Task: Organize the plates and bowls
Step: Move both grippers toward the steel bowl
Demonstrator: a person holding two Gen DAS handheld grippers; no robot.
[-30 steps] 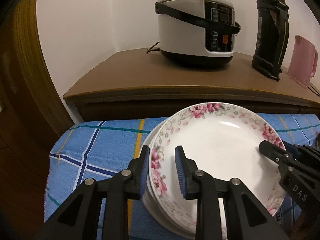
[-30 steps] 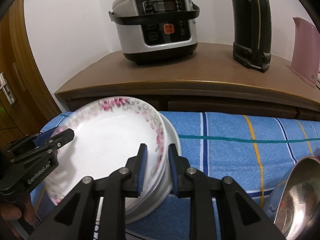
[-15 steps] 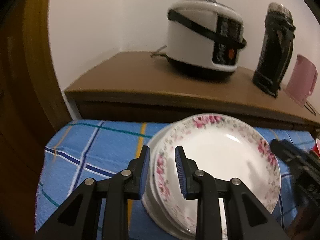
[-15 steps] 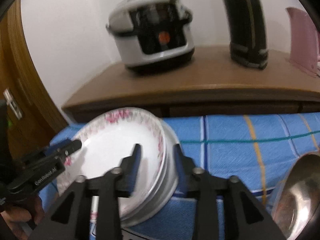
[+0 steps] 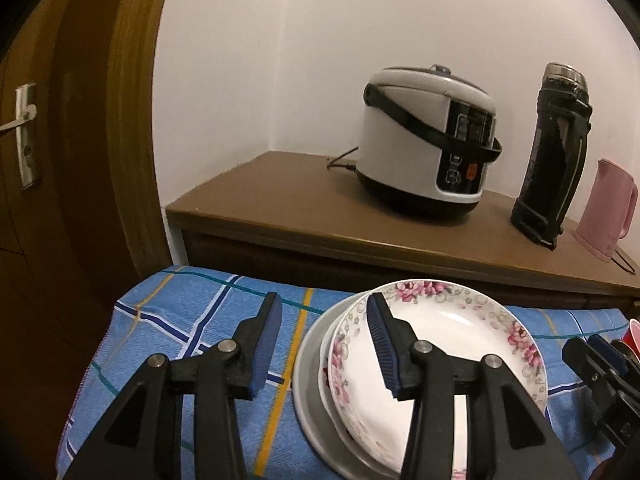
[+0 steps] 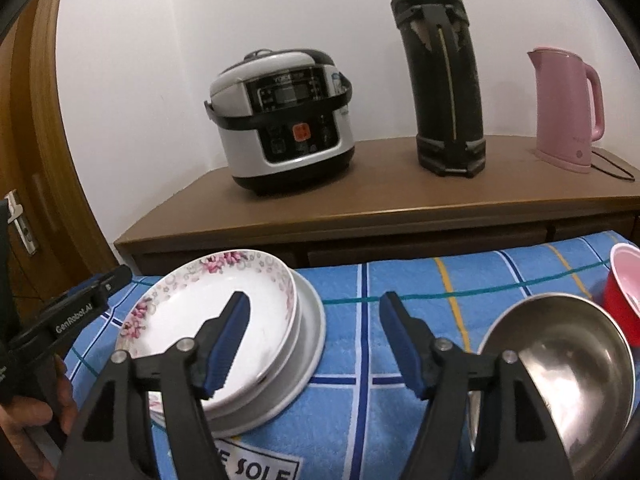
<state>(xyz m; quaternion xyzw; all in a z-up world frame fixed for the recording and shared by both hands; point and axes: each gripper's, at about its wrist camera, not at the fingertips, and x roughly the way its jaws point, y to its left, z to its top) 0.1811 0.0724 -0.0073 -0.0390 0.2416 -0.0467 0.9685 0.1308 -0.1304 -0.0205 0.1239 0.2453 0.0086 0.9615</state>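
A white plate with pink flowers (image 6: 208, 300) lies on top of a stack of plain white plates (image 6: 314, 320) on the blue checked cloth (image 6: 400, 280). In the left wrist view the same flowered plate (image 5: 440, 340) sits on the stack (image 5: 308, 364). My left gripper (image 5: 324, 344) straddles the stack's left rim, its jaws opening, pads clear of the rim. My right gripper (image 6: 316, 340) straddles the right rim, jaws also opening, touching nothing. A steel bowl (image 6: 560, 352) stands at the right.
A red cup (image 6: 624, 284) stands behind the steel bowl. On the wooden sideboard (image 6: 360, 208) behind the table stand a rice cooker (image 6: 280, 120), a black flask (image 6: 444, 80) and a pink kettle (image 6: 564, 108). A brown door (image 5: 60, 160) is at the left.
Both grippers were shut on the flowered plate's opposite rims. Both have let go, spread their jaws and drawn back and up. The plate now rests on the stack.
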